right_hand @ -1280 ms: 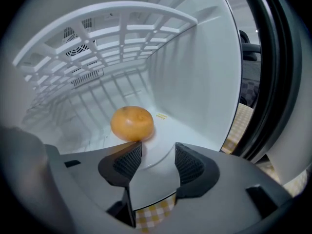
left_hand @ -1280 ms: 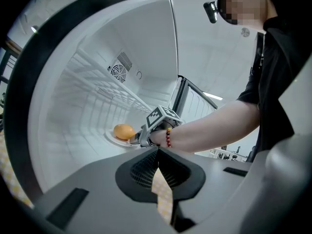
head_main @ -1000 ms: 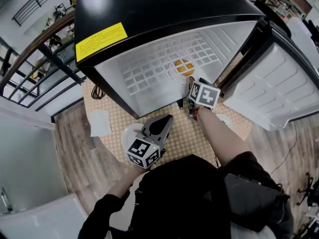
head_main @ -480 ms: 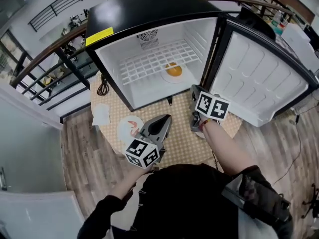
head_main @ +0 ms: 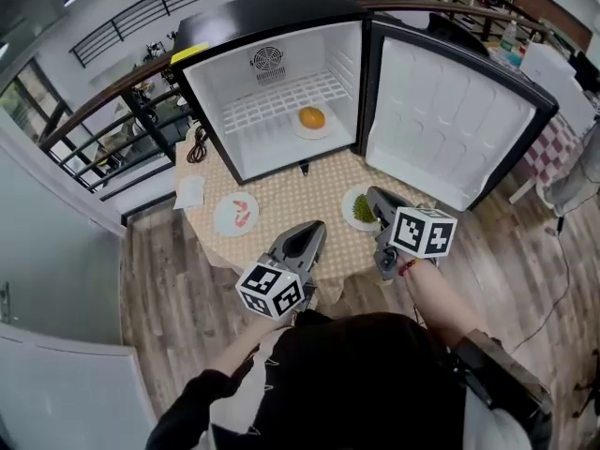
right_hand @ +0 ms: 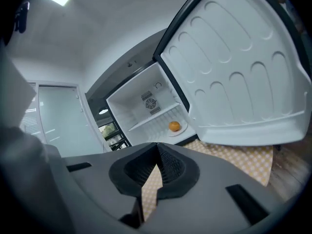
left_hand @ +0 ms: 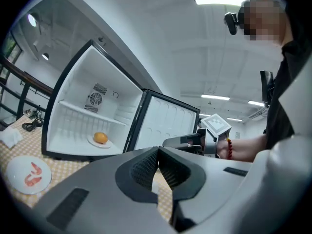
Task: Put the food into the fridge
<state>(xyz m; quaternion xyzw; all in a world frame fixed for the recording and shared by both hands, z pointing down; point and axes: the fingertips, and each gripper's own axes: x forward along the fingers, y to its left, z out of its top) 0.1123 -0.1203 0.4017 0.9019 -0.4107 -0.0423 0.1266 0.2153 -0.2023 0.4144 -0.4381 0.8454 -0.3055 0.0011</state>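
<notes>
My left tool [left_hand: 158, 150] hangs nearest me, over the near edge of the round worktop [head_main: 291, 200], its jaws together with nothing between them. My right tool [right_hand: 157, 146] is a little further out on the right. Its jaws have just been closing and now meet on nothing, with the tip over the right side of a plate [head_main: 346, 204] of green vegetable [head_main: 362, 210].

That plate sits close to the worktop's right edge. The plate of shrimp [head_main: 235, 215] lies on the left side, well apart from it, and a strip of bare checked cloth runs between the two up to the fridge [head_main: 272, 26]. Further left, a paper napkin [head_main: 190, 192] lies at the cloth's edge, and a coiled cable [head_main: 197, 145] lies beside the fridge's left wall.

The fridge stands on the far half of the worktop. Its door [head_main: 441, 120] is swung wide to the right and reaches out past the worktop's edge, over the wooden floor [head_main: 159, 279].

Inside, an orange [head_main: 312, 117] rests on a white plate [head_main: 298, 128] on the fridge floor — right of the middle, toward the hinge side. A wire shelf [head_main: 272, 101] crosses higher up behind it, below the fan grille [head_main: 267, 61] in the back wall.
</notes>
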